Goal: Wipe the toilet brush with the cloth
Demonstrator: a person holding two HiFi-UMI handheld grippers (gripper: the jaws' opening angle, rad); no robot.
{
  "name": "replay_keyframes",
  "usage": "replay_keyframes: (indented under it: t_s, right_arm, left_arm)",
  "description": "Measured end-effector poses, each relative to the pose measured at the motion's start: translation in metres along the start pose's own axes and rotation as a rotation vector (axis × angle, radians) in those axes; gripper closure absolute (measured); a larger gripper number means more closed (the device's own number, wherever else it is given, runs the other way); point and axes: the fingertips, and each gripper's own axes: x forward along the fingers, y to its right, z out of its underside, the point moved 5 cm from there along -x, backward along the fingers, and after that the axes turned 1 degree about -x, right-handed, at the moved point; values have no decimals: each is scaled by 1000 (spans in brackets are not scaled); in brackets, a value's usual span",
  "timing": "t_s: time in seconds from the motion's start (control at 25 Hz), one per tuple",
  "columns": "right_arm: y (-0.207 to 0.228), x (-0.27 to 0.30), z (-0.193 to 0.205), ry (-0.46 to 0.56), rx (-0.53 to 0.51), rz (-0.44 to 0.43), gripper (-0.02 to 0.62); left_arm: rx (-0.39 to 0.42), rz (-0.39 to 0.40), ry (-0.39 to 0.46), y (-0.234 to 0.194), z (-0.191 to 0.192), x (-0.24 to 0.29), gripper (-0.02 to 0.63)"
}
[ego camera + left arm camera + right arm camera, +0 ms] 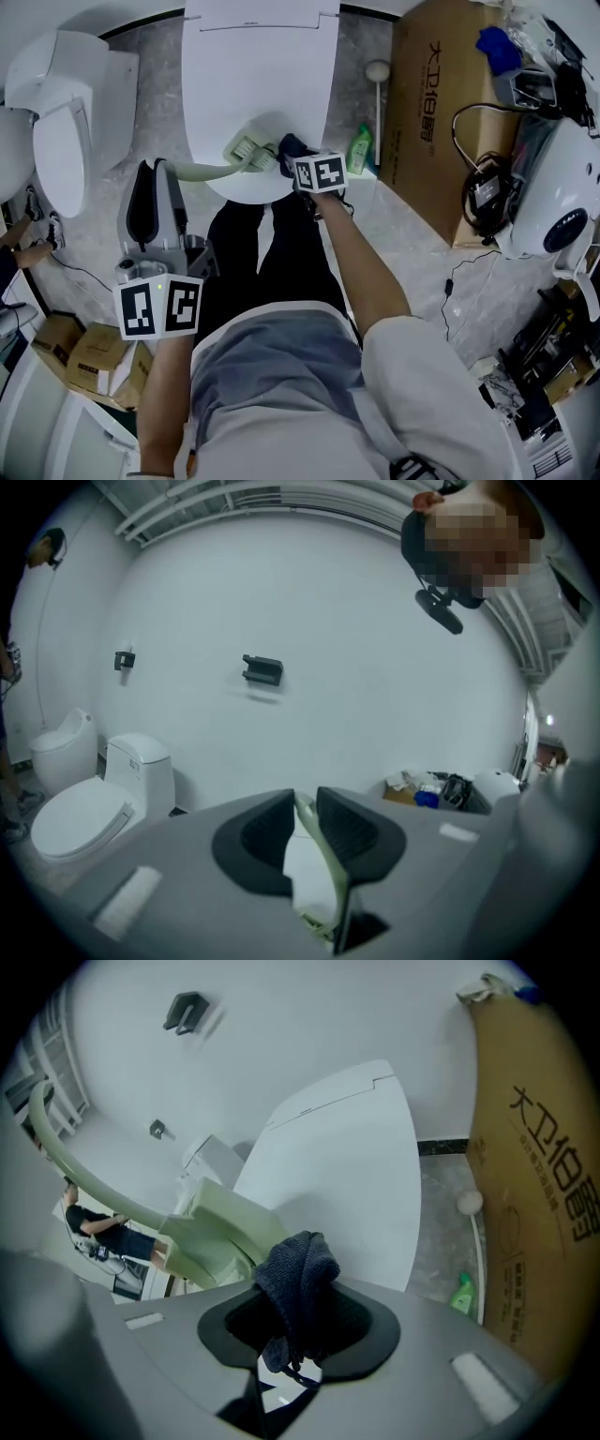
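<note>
— Where's the brush?
— My L gripper [302, 803] is clamped on the toilet brush [246, 152] handle. Head's over the toilet lid [253, 66].
— And the cloth?
— Cloth [298, 1274] is pinched in my R gripper [298, 1321], just beside the brush head.

Even indoor light, fisheye edges, vignetting

A white toilet [258, 84], lid shut, stands on a grey marbled floor [398, 234]. Just right of the toilet sits a green bottle [359, 150], with a white ball-tipped stick [379, 94] beside it. Farther right is a big cardboard box [436, 131] with a blue wad [497, 49] at its far end. Well left of the toilet stands a second toilet [66, 141]. Small cartons [84, 361] sit left and nearer. A black bracket [262, 669] hangs on the wall.
</note>
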Motion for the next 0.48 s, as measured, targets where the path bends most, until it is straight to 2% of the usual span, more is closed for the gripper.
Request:
replay_keyframes:
  t_s: [0.2,0.48]
  right_arm:
    - [-2,1,18,87,205,11,485]
    - [-22,3,48,204,423,44,485]
  left_arm:
    - [7,17,9,-2,1,-1,606]
    - [43,74,16,-4,3,-2,606]
